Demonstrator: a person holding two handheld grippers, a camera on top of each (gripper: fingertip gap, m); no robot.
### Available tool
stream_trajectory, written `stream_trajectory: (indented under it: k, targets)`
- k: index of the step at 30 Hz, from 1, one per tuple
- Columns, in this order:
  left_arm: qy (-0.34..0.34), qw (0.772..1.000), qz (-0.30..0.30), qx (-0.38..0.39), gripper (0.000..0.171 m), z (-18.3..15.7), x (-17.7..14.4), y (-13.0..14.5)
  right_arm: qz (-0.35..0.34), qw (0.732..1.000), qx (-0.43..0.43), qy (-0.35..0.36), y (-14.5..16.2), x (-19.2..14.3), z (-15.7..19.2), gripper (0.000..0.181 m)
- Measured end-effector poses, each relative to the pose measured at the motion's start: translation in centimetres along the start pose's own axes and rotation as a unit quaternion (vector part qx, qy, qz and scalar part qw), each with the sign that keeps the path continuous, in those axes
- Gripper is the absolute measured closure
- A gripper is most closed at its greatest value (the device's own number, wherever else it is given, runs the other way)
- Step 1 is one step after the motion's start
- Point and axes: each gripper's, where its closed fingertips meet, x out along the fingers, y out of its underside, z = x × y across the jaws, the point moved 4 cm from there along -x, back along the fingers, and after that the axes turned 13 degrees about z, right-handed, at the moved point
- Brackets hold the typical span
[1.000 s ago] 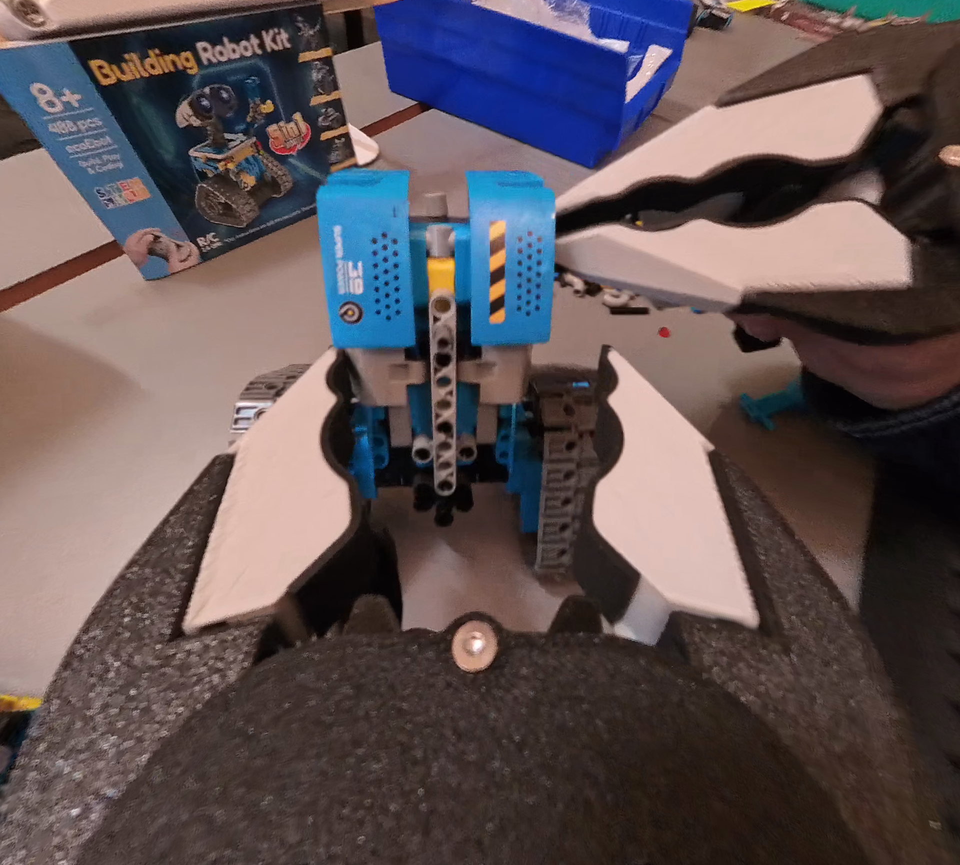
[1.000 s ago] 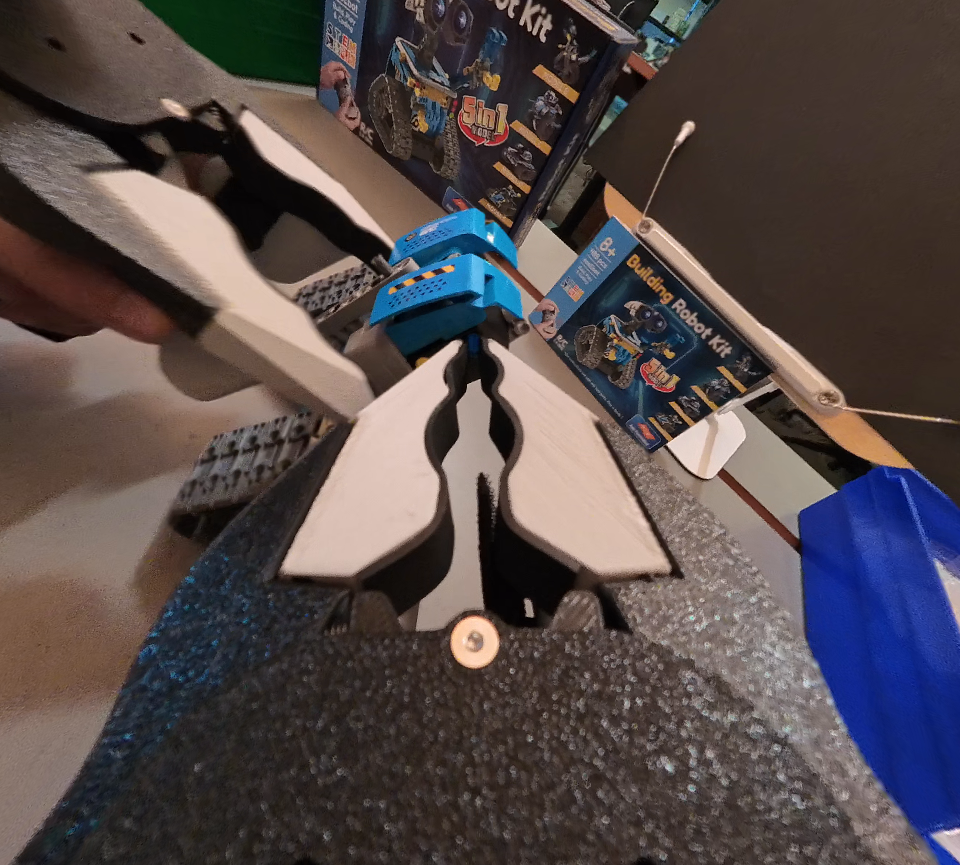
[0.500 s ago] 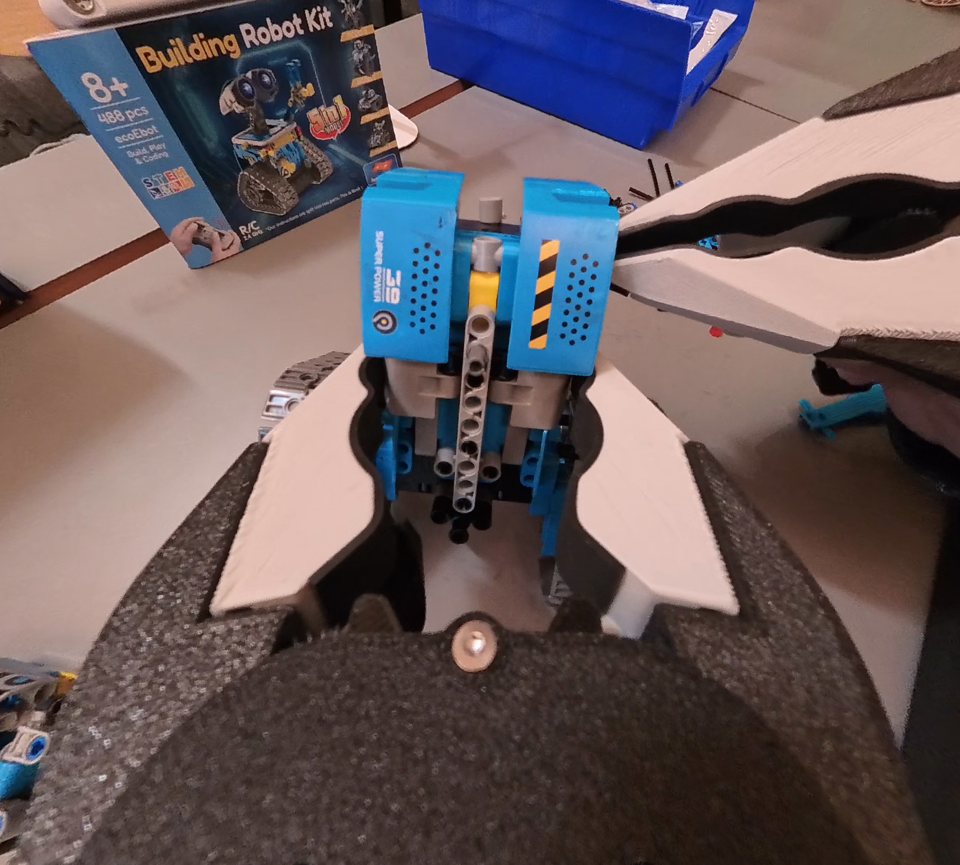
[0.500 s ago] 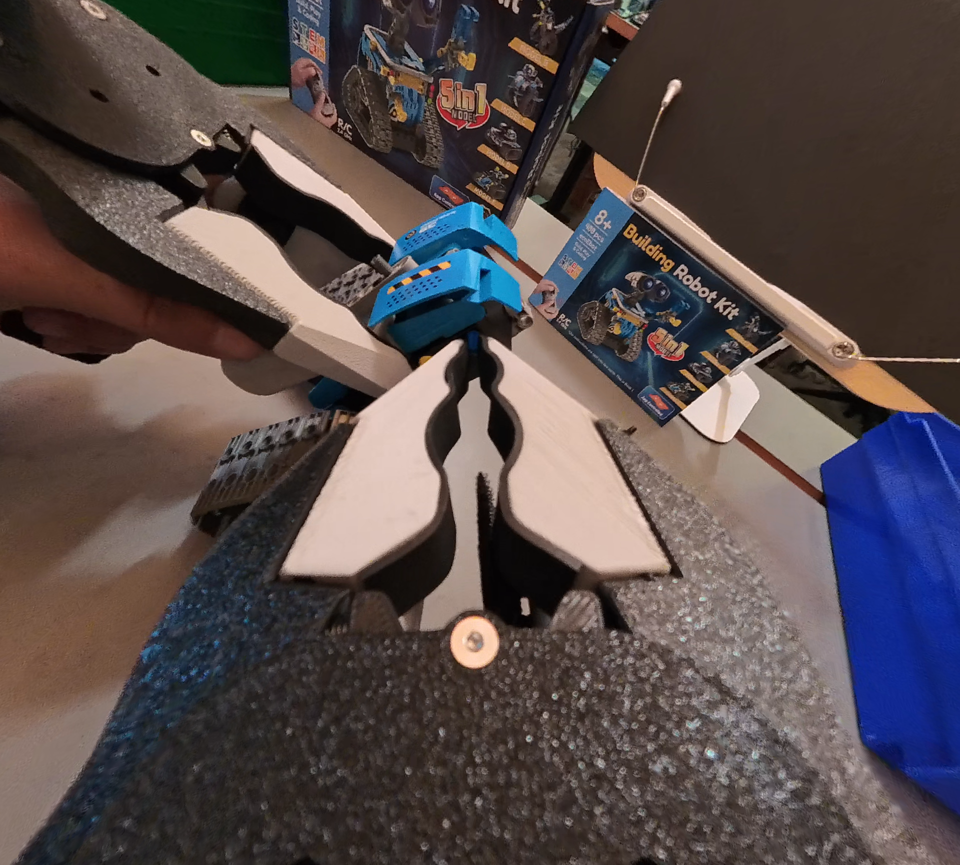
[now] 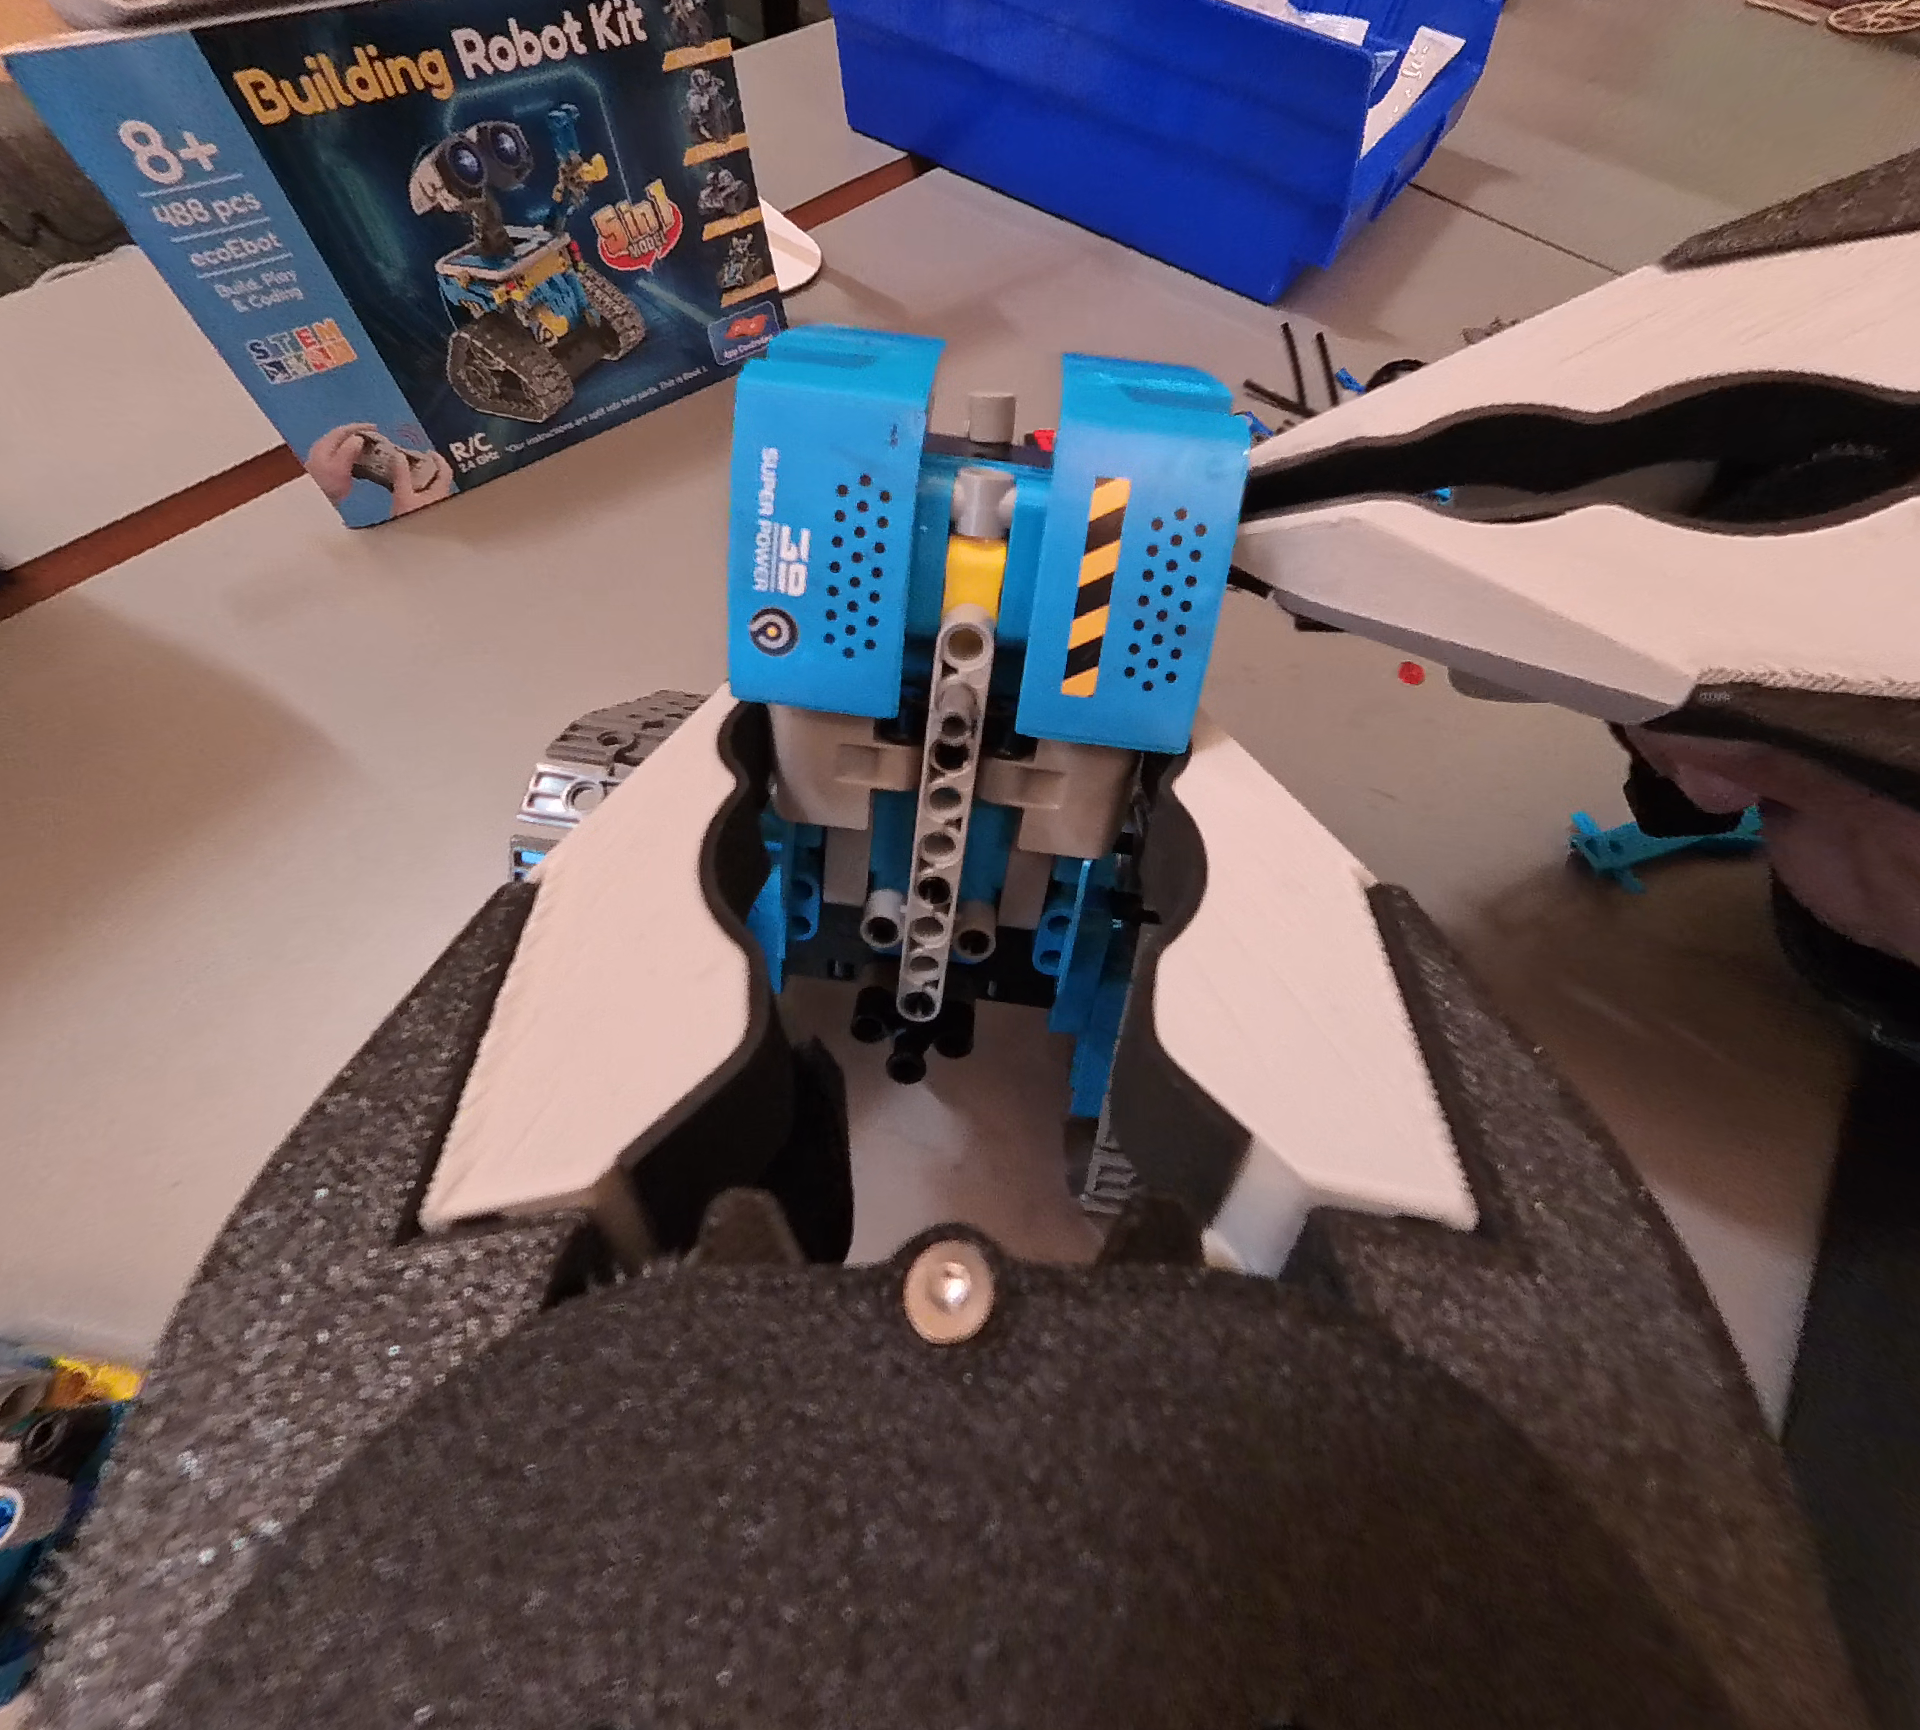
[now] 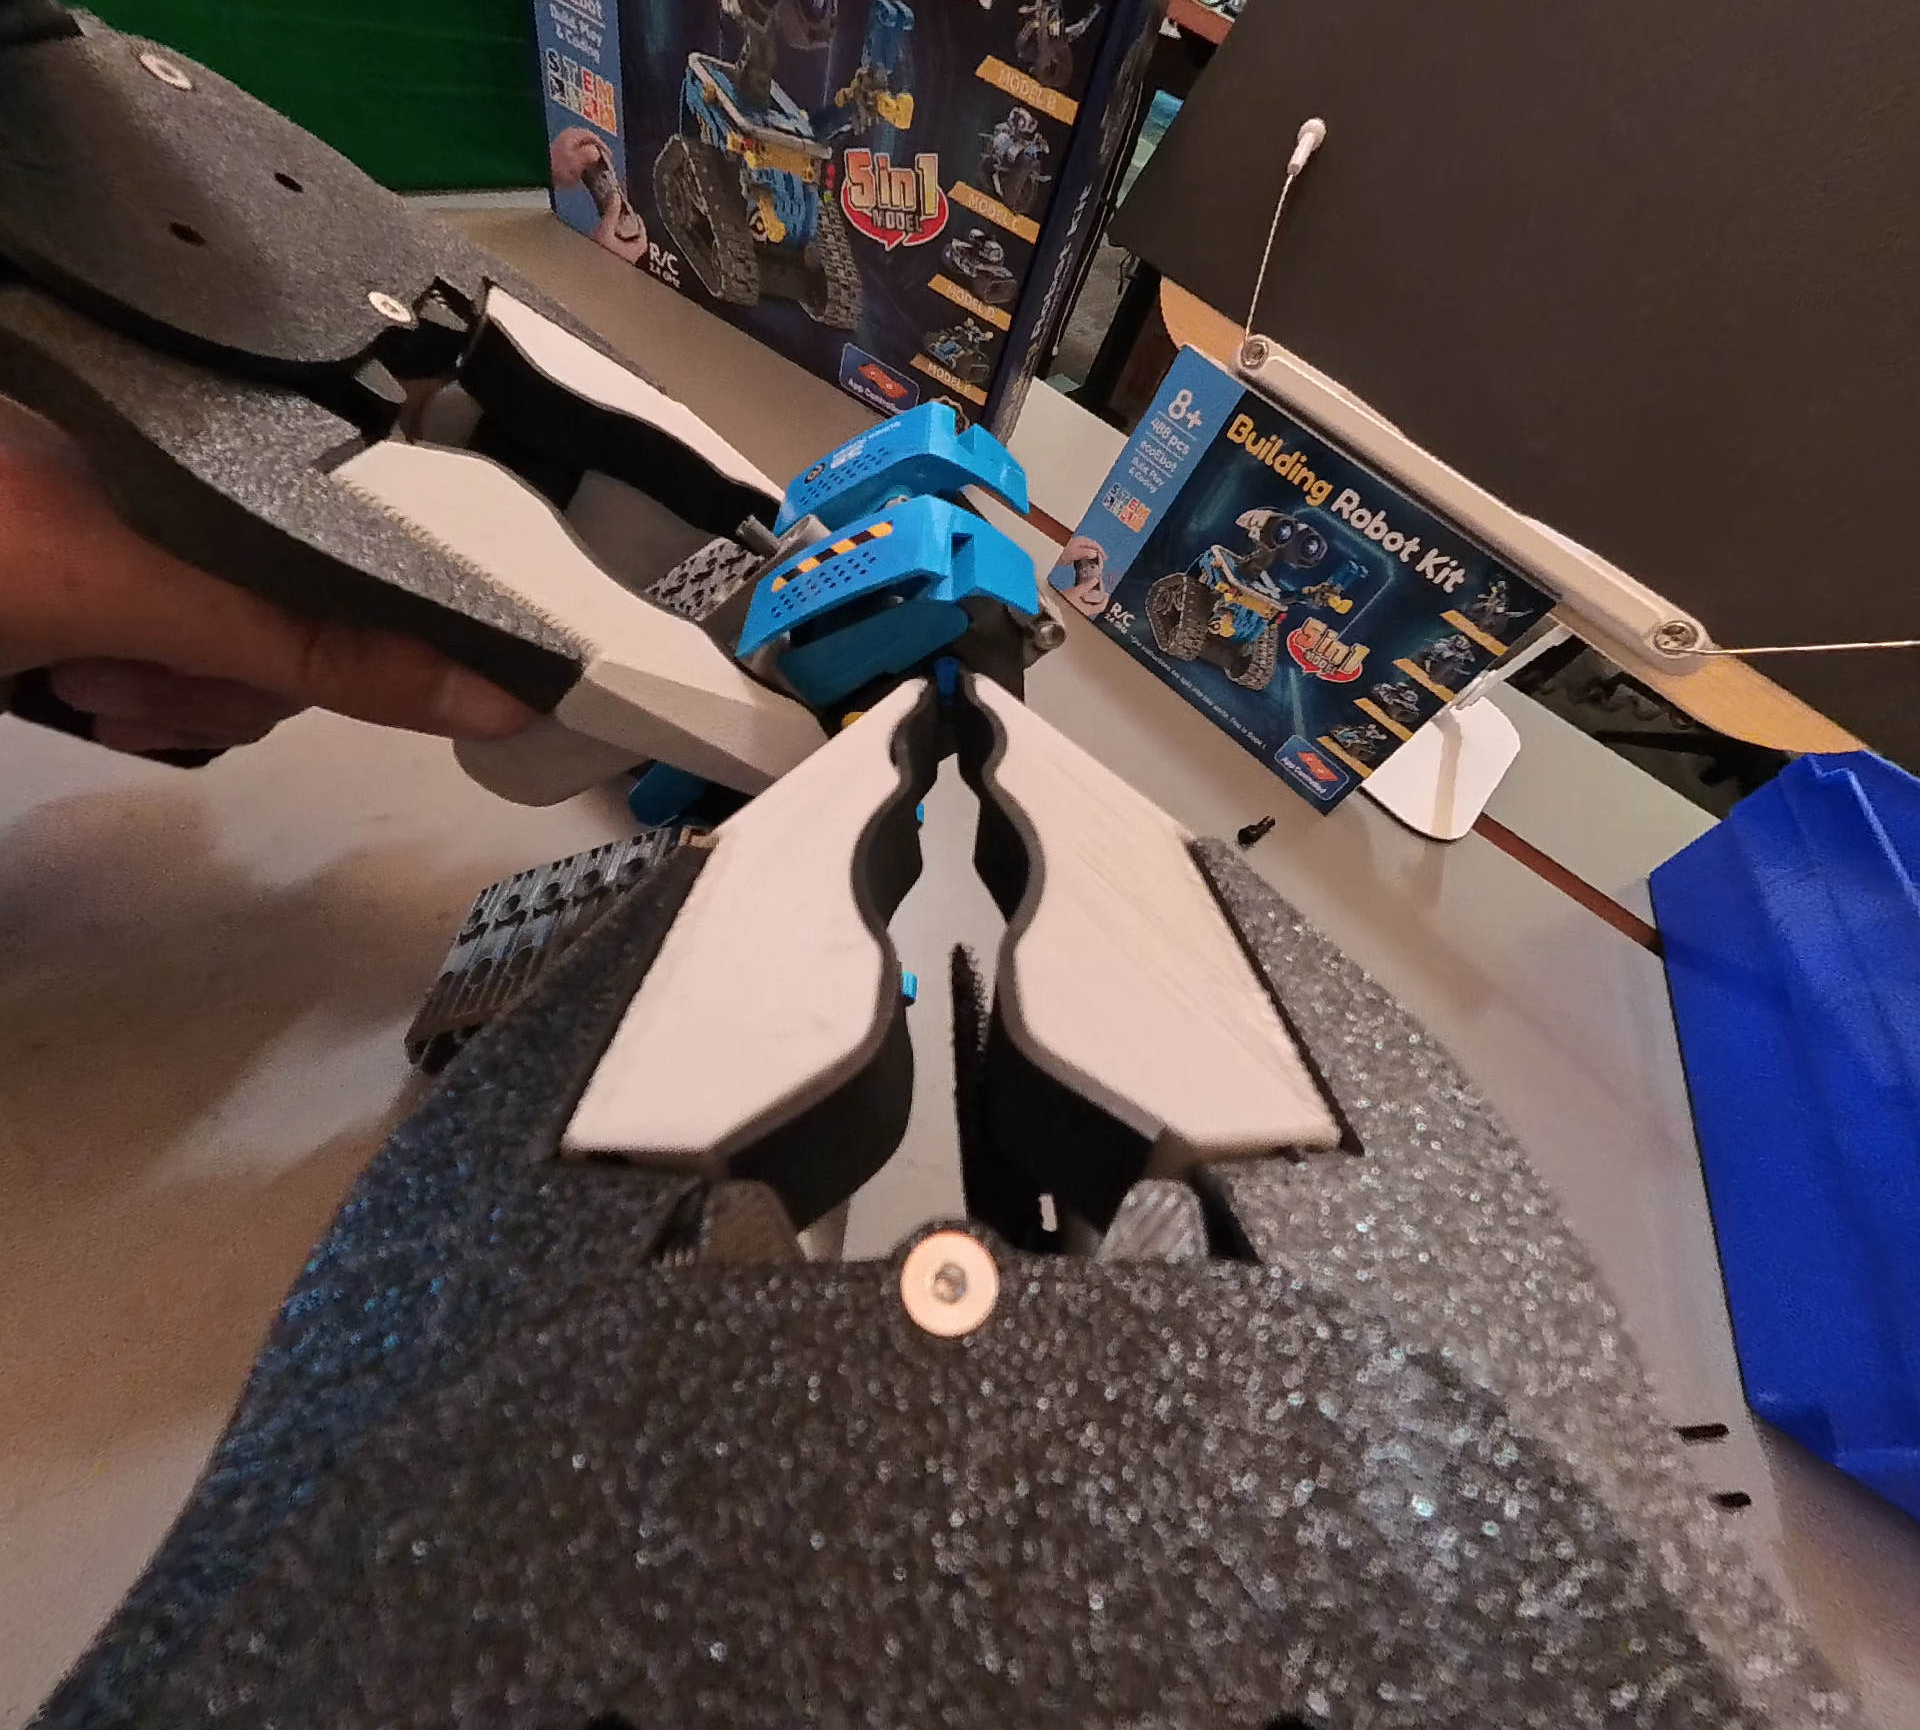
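Observation:
A blue and grey toy robot model (image 5: 977, 558) with grey tracks (image 6: 551, 932) stands on the grey table (image 5: 260, 797). My left gripper (image 5: 951, 745) is shut on the model's lower body, one finger on each side. My right gripper (image 5: 1252, 517) comes in from the right and its tips touch the side of the model's right blue panel. In the right wrist view the right gripper (image 6: 945, 693) is nearly closed, with a small blue part of the model (image 6: 883, 579) pinched between its tips. The left gripper's fingers (image 6: 623, 672) reach in from the left.
A picture card on a white stand (image 5: 447, 226) stands behind the model, a large kit box (image 6: 831, 70) farther back. A blue bin (image 5: 1143, 80) with plastic bags sits at the back right, a green bin (image 6: 312, 39) beyond. Black pins (image 5: 1309, 371) and a teal part (image 5: 1631, 849) lie loose. The grippers' ends are close to 5 cm from one another.
My left gripper's fingers have closed in onto the model's body and hide its right track. My right gripper has stayed at the model's right side.

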Motion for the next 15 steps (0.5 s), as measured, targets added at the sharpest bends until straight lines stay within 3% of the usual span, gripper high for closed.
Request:
stream_trajectory:
  k: [3, 5, 6, 9, 11, 15]
  targets:
    - [-0.014, 1.0, -0.001, -0.005, 0.1, 0.5, 0.0, 0.0, -0.008, 1.0, -0.001, 0.005, 0.0, -0.4, 0.0, 0.181]
    - [-0.067, 0.997, -0.008, -0.044, 0.1, 4.4, -0.7, 0.2, -0.06, 0.998, 0.023, -0.006, -0.9, -2.4, -0.3, 0.181]
    - [-0.048, 0.997, -0.009, -0.057, 0.1, 5.4, -1.2, 0.4, -0.057, 0.998, 0.032, -0.006, -0.6, -2.3, -0.6, 0.18]
    - [-0.011, 1.0, -0.007, -0.002, 0.099, 1.9, -1.0, 0.6, -0.023, 0.992, 0.099, -0.077, 0.4, 0.0, -1.0, 0.18]
    - [-0.02, 1.0, -0.006, 0.001, 0.099, 0.4, -0.7, 0.5, -0.057, 0.981, 0.148, -0.107, -0.2, -0.4, -1.6, 0.181]
    - [-0.021, 1.0, -0.021, -0.006, 0.099, 1.4, -0.6, 0.4, -0.046, 0.992, 0.08, -0.087, 0.5, -1.5, -1.5, 0.18]
